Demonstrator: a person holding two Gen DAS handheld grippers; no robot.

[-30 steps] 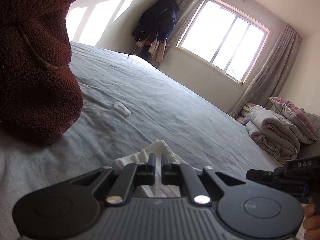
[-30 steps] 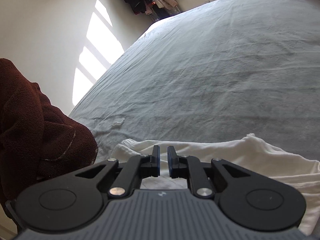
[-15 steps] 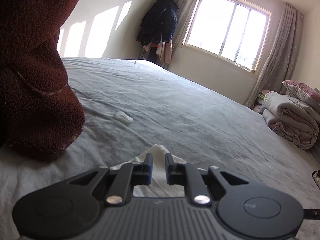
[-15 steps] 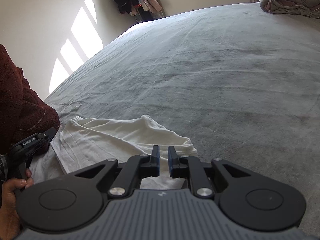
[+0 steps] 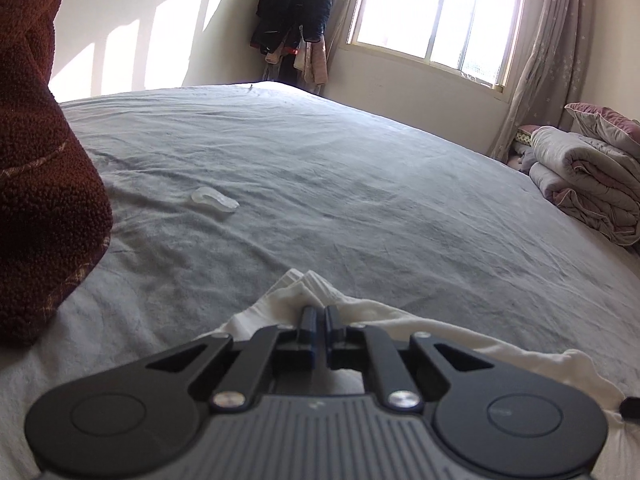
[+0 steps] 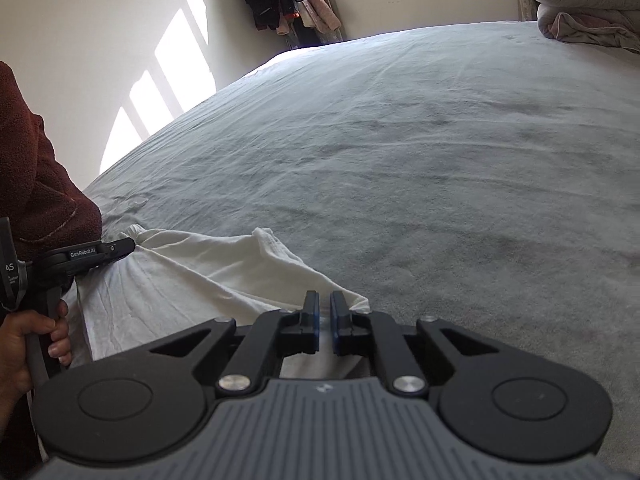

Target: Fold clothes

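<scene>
At the far left of both views we see a dark red fleece sleeve (image 5: pixel 36 184), and in the right wrist view a hand (image 6: pixel 24 340) below it holds the handle of the left hand-held gripper (image 6: pixel 130 245). In that view its fingers are closed on one bunched corner of the white garment (image 6: pixel 180 280) at the near left edge of the bed (image 6: pixel 440 160). In the left wrist view the same hand-held gripper (image 5: pixel 319 314) has its two fingers pressed together with white cloth (image 5: pixel 304 288) pinched between them and standing up just ahead of the tips.

From there the white garment runs rightward across the grey bed sheet, wrinkled and partly doubled over, with one raised fold near its middle. Its right corner lies at the right hand-held gripper (image 6: pixel 325 310). These fingers stand nearly closed, with a narrow gap, and cloth lies at and under the tips; we cannot tell whether the cloth is gripped.

A small clear plastic piece (image 5: pixel 214 202) lies on the sheet, well apart from the garment. Beyond the garment the sheet extends flat toward the far edge. A folded quilt (image 5: pixel 584 184) sits at the far right, and dark coats (image 5: pixel 294 20) hang in the corner beside the window (image 5: pixel 440 12).
</scene>
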